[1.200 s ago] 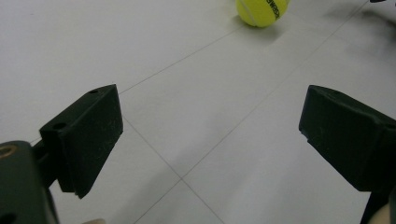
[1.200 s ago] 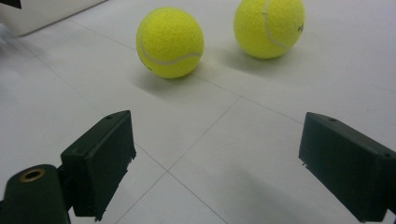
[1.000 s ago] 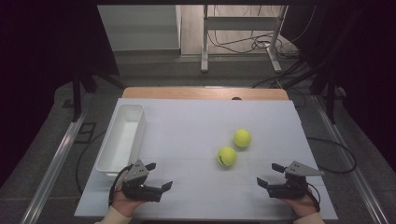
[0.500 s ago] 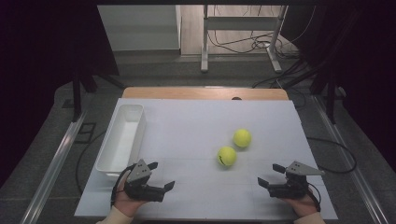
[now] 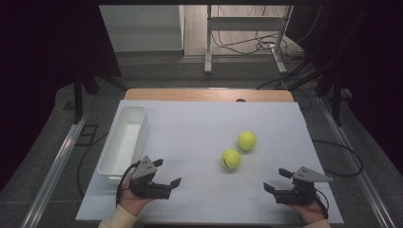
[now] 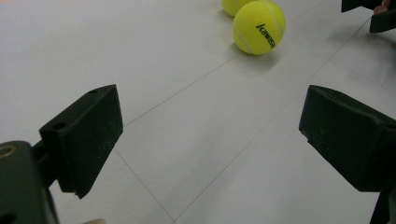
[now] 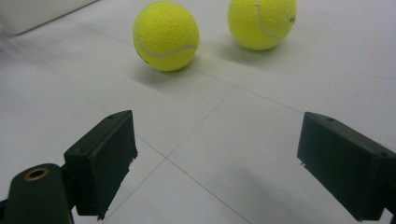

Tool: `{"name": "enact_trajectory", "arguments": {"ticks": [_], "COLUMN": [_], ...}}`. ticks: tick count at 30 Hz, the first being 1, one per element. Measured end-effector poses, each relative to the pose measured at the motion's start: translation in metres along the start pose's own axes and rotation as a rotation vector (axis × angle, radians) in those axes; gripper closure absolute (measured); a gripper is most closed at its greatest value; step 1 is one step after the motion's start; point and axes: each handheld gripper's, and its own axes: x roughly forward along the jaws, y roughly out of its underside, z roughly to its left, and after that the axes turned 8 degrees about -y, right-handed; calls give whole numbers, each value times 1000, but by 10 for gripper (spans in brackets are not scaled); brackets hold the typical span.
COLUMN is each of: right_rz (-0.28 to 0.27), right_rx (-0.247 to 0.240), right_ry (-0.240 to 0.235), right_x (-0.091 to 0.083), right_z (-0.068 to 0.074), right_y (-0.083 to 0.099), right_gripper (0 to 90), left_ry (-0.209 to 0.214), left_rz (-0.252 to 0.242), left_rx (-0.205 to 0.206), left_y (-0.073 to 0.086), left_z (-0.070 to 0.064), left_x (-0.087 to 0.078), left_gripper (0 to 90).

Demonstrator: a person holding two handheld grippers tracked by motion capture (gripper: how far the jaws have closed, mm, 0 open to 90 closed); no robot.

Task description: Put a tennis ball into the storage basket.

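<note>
2 yellow tennis balls lie on the white table (image 5: 199, 137), right of its middle and just beside each other: the nearer ball (image 5: 230, 159) sits a little left of and in front of the farther ball (image 5: 246, 140), with a small gap between them. The left gripper (image 5: 167, 173) rests low at the near left edge of the table, held in a hand (image 5: 130, 202), its jaws spread wide with nothing between them; it points toward the balls, and in the left gripper view the nearer ball shows printed lettering. The right gripper (image 5: 277, 181) sits at the near right edge in the other hand (image 5: 311, 213), its jaws also wide apart and empty, well apart from the balls. A white bin (image 5: 124, 140) stands along the table's left side, just beyond the left gripper.
</note>
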Motion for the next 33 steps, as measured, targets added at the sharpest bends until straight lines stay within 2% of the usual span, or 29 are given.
{"name": "enact_trajectory", "arguments": {"ticks": [7,21,33], "right_rz": [10,14,16], "right_rx": [-19,-23,-18], "right_ry": [-12,-19,-18], "right_x": [4,6,7], "right_z": [4,3,2], "right_y": [-1,-2,-2], "right_gripper": [121,124,124], "left_ry": [17,41,77], "left_rz": [7,9,21], "left_rx": [12,25,40], "left_y": [-6,-20,-32], "left_z": [-1,-5,-9], "left_x": [4,10,26], "left_gripper": [70,70,71]}}
